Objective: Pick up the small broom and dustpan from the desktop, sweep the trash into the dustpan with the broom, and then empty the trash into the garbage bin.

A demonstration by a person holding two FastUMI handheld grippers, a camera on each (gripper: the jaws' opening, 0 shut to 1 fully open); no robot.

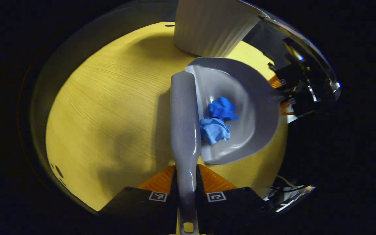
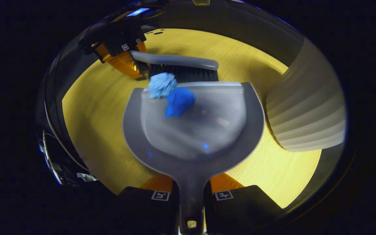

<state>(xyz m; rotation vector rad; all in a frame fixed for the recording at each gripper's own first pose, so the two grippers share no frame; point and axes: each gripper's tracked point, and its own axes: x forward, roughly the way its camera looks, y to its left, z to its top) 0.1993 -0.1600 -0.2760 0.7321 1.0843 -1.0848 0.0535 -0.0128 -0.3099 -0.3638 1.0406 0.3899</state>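
Observation:
In the left gripper view my left gripper (image 1: 187, 195) is shut on the handle of the small grey broom (image 1: 184, 120), which runs forward along the dustpan's open edge. The grey dustpan (image 1: 256, 107) lies to its right with two crumpled blue paper balls (image 1: 219, 120) inside. In the right gripper view my right gripper (image 2: 191, 195) is shut on the dustpan (image 2: 194, 137) handle. The broom (image 2: 178, 65) stands across the pan's front lip, its dark bristles against the blue paper balls (image 2: 171, 93). The left gripper (image 2: 122, 54) shows behind the broom.
A white ribbed garbage bin (image 1: 211, 26) stands on the yellow wooden desktop (image 1: 109, 107) just beyond the dustpan; in the right gripper view the garbage bin (image 2: 308, 111) is to the right of the pan. The desktop (image 2: 93, 114) edge curves close on the left.

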